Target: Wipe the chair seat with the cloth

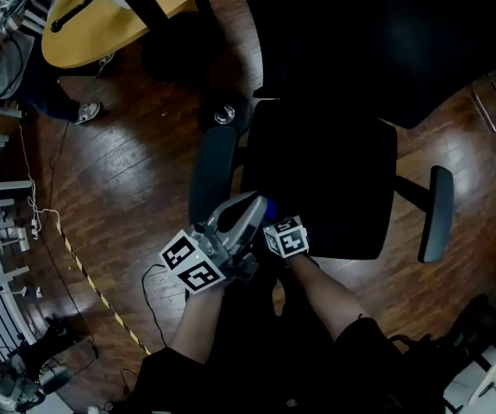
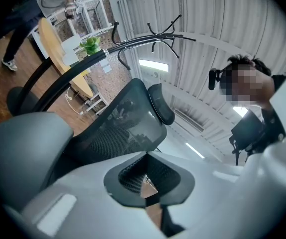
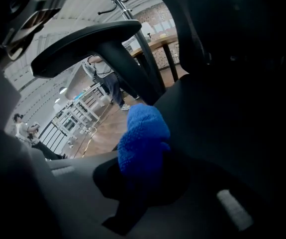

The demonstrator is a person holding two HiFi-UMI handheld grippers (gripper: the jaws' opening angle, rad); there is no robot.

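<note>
Cloth (image 3: 142, 138) pinched in right gripper (image 3: 143, 183), poised at seven o'clock corner of seat (image 1: 325, 171); left gripper (image 2: 150, 188) closed, empty. Wiping seemingly about to start: press down, sweep toward one o'clock.

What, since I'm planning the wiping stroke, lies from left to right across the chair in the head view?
Grey-black padded armrest → wide black chair seat → slim black padded armrest on the chair's other side.
</note>
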